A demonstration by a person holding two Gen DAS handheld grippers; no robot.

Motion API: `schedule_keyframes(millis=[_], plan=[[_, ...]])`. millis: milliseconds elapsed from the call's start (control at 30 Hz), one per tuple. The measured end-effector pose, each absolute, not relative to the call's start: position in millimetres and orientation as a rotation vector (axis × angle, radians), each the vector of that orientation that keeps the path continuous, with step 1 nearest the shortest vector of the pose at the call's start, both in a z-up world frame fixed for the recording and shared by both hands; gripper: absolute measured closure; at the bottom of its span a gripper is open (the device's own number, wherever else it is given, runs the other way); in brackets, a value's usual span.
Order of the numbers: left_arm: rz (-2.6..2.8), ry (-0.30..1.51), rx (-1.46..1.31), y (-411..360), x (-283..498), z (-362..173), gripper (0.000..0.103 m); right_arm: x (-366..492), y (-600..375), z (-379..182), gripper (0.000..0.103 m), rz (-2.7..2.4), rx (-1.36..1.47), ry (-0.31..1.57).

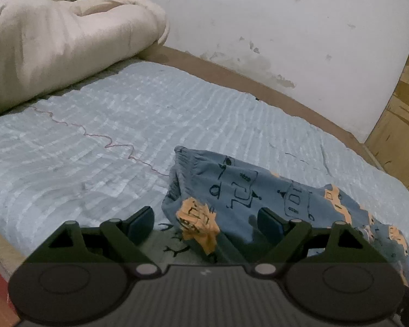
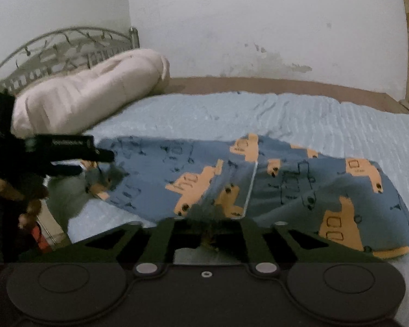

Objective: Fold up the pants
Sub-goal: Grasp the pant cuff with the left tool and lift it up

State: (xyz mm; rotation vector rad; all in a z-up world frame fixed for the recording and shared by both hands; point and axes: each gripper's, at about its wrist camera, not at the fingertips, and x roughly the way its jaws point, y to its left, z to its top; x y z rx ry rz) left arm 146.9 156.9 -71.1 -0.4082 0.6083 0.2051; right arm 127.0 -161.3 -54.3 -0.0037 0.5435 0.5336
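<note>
The blue pants (image 2: pixel 259 179) with orange truck prints lie across the light blue bed sheet (image 2: pixel 286 109). In the left wrist view the pants (image 1: pixel 259 190) lie bunched between and beyond the fingers. My left gripper (image 1: pixel 205 222) is open, its jaws wide apart on either side of a raised orange fold of cloth. It also shows in the right wrist view (image 2: pixel 95 160) at the pants' left end. My right gripper (image 2: pixel 208 226) is shut on the near edge of the pants, with cloth pinched between its fingers.
A rolled cream quilt (image 1: pixel 54 43) lies at the head of the bed by a metal headboard (image 2: pixel 62 46). A stained white wall (image 1: pixel 286 27) runs along the far side. A wooden cabinet (image 1: pixel 403 125) stands at the right. The bed's front edge is near my left gripper.
</note>
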Motion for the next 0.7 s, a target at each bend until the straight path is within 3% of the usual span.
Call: schedule_keyframes(millis=[100,233,400,433,500,667,700], plan=[[0.218,0.614,-0.414,157.6,149.7,-73.5,0.02,127.2,-155.0,-58.7,0.068,0.526,-0.036,0.55],[0.243,0.618,-0.415,159.1,150.5,-77.0,0.03,128.9,-147.3,-68.6,0.069,0.511,-0.079,0.568],[0.243,0.616,-0.44,164.4,153.2,-80.2,0.03,126.2,-158.5,-59.9,0.069,0.545,-0.021,0.509],[0.246,0.618,-0.451,166.1,154.2,-81.5,0.03,126.6,-161.9,-56.9,0.067,0.542,-0.009,0.49],[0.259,0.622,-0.461,168.1,156.5,-83.1,0.033,131.0,-165.0,-53.9,0.052,0.518,-0.01,0.477],[0.278,0.598,-0.499,170.7,156.8,-82.2,0.076,152.0,-170.6,-62.1,0.046,0.412,-0.016,0.488],[0.269,0.593,-0.503,170.1,157.1,-81.0,0.079,154.9,-171.2,-65.3,0.045,0.401,-0.024,0.493]])
